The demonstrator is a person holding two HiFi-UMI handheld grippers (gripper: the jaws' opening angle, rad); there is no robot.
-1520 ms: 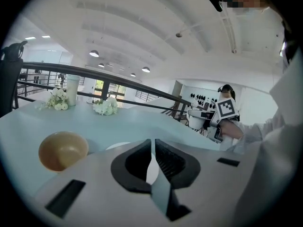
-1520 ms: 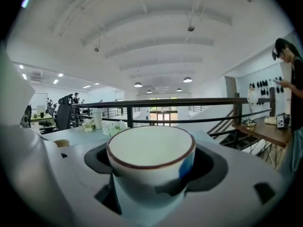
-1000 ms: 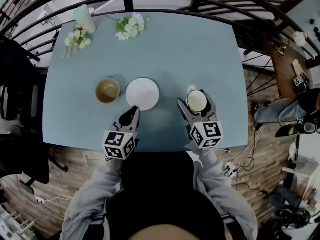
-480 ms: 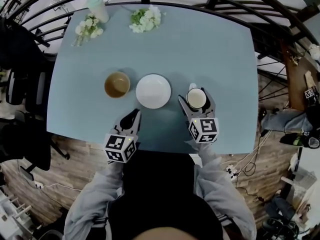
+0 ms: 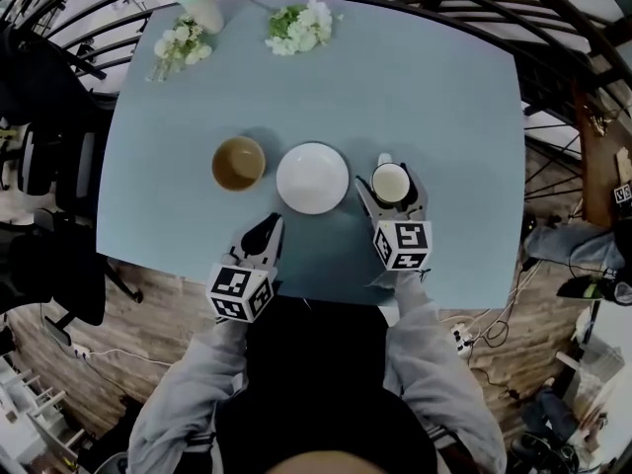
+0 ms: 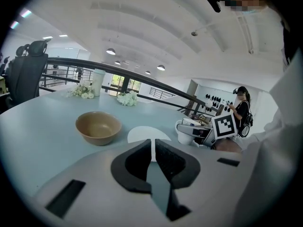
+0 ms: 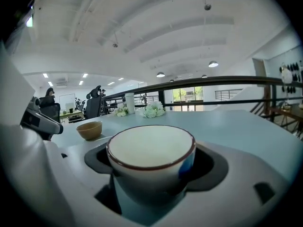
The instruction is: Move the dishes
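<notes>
Slipping is the main worry: the right gripper (image 5: 392, 196) has its jaws clamped on the round wall of the white cup (image 7: 150, 152), just right of the plate (image 5: 312, 178). A loose or tilted hold could let the cup twist free or knock the plate. Whether it is off the table (image 5: 444, 97) I cannot tell. The left gripper (image 5: 274, 222) sits low before the plate, jaws together on nothing, aimed between plate and bowl (image 5: 238, 163)

Pale blue table (image 5: 425, 97), tan bowl (image 5: 238, 163), white plate (image 5: 312, 178), white cup (image 5: 391, 183) with dark brown rim.
</notes>
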